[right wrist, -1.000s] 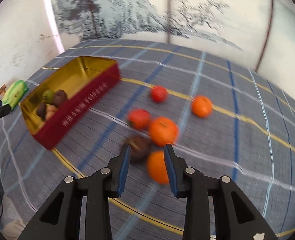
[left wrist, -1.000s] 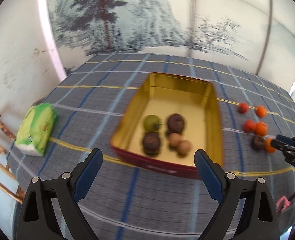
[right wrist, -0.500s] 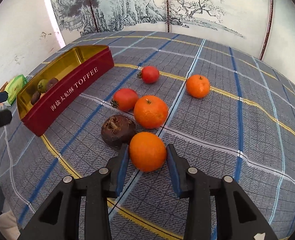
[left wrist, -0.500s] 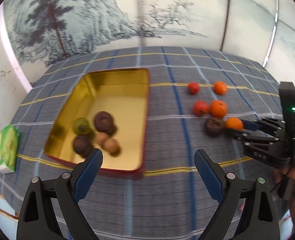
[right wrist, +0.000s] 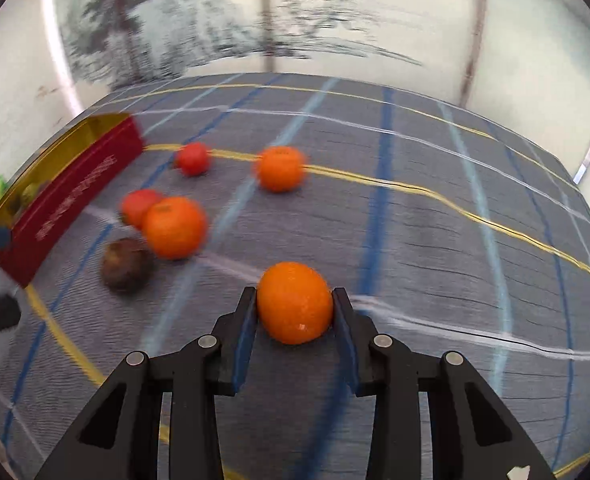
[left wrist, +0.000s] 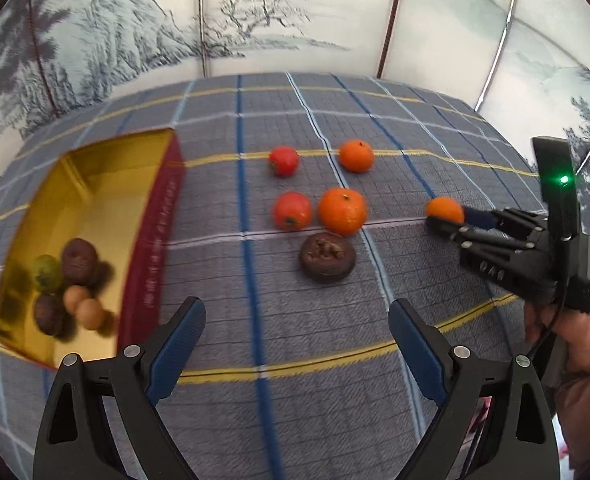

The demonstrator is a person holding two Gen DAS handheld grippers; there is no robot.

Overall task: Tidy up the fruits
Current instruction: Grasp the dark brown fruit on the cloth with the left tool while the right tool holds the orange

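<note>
From the left wrist view, the left gripper [left wrist: 297,330] stood with its blue pads wide apart and nothing between them, above the plaid-covered surface [left wrist: 319,392]. A red tin [left wrist: 157,248] with a gold inside sat toward the surface's left edge, holding two dark wrinkled fruits, a green one and two small tan ones. Near the middle lay two glossy red fruits, two oranges and a dark brown wrinkled fruit [left wrist: 327,258]. Toward the right edge, the right gripper [left wrist: 445,216] was clamped on a small orange [left wrist: 444,209].

From the right wrist view, that orange [right wrist: 294,302] was round, bright and glossy, pressed between both pads; the other fruits were blurred.
</note>
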